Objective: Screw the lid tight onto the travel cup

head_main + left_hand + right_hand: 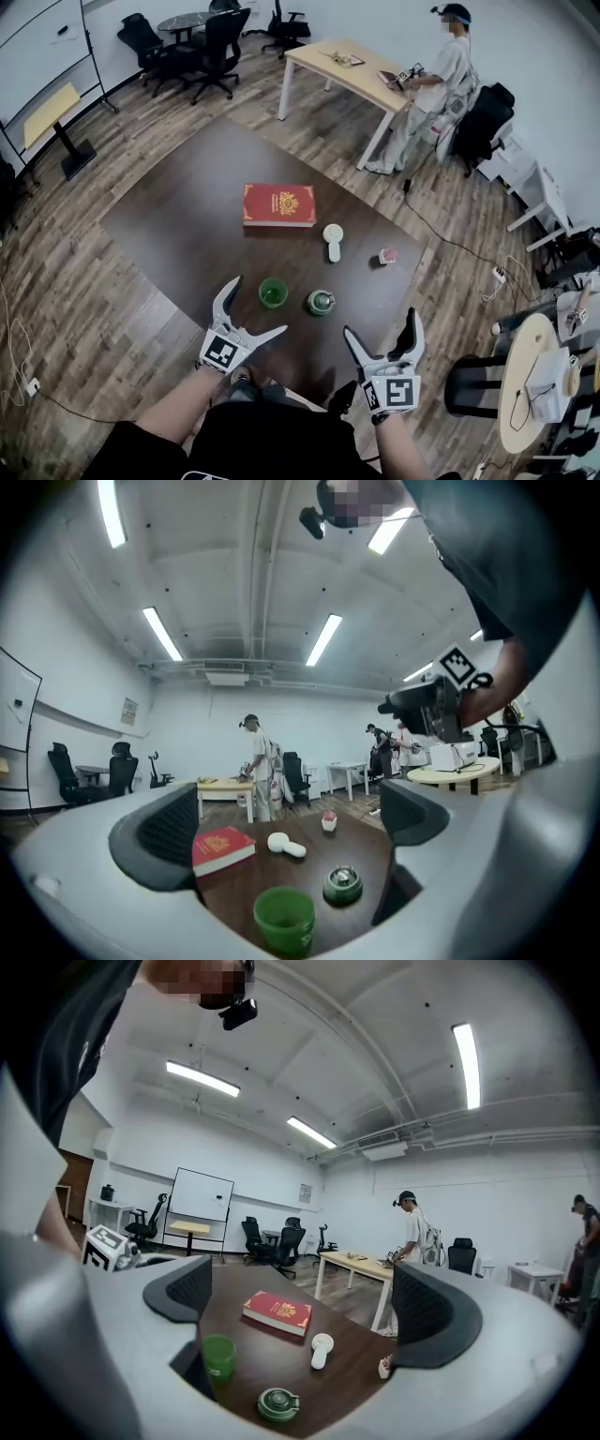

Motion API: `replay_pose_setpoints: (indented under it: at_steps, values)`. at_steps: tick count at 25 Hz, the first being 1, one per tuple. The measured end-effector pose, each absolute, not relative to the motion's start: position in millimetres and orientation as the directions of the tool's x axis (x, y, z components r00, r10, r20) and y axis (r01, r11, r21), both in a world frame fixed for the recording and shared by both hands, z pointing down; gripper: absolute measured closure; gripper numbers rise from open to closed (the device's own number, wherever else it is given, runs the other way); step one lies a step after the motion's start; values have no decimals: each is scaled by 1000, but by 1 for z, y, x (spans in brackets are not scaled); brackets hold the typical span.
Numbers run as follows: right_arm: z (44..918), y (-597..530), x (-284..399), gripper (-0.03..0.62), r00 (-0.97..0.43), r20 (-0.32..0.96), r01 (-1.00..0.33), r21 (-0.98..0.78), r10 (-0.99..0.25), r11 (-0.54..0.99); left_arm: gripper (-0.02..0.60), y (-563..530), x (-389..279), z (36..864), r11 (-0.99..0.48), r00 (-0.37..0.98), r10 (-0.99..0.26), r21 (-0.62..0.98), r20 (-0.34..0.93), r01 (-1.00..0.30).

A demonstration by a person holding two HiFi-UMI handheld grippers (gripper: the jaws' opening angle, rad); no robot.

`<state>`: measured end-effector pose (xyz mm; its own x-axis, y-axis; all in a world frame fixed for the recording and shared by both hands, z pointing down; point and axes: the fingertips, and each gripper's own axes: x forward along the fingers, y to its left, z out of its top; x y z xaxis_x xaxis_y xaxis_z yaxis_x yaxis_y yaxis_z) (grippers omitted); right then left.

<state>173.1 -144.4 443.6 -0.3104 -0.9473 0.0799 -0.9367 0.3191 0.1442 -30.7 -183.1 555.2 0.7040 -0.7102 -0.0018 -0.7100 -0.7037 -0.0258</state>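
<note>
A green travel cup (273, 292) stands open-topped on the dark table (187, 225); its green lid (321, 302) lies just to its right, apart from it. Both show in the left gripper view, cup (284, 918) and lid (342, 885), and in the right gripper view, cup (218, 1357) and lid (277, 1404). My left gripper (255, 307) hovers open near the table's front edge, left of the cup. My right gripper (382, 332) stands open to the right of the lid. Nothing is between either pair of jaws.
A red book (278, 204) lies at the table's middle, a white handheld object (333, 241) and a small pink-white item (387, 255) to its right. A person stands at a wooden desk (342, 70) beyond. Office chairs (202, 42) sit far left; a round side table (530, 380) is right.
</note>
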Motion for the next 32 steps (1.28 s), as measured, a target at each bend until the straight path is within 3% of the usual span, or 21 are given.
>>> replay_pose_setpoints:
  at_steps: [3, 12, 20, 24, 27, 32]
  values:
    - [448, -150, 175, -4, -314, 100, -934, 147, -944, 326, -3, -205, -23, 606, -725, 723, -689, -62, 54, -686]
    - [506, -181, 175, -6, -321, 250, -927, 114, -913, 357, -3, -246, 3, 747, -745, 728, -640, 32, 246, -666]
    - [563, -212, 172, -4, -316, 323, -930, 81, -892, 359, 3, -273, 13, 809, -736, 710, -629, 51, 317, -675]
    - [604, -223, 170, -4, -315, 367, -932, 56, -875, 359, 71, -282, 20, 811, -745, 716, -619, 46, 323, -665]
    - [648, -230, 170, -4, -303, 424, -936, 35, -853, 350, 170, -284, 26, 820, -762, 725, -592, 50, 353, -646]
    - [742, -241, 166, -4, -270, 555, -939, 28, -787, 341, 173, -285, 26, 814, -763, 727, -589, 55, 353, -644]
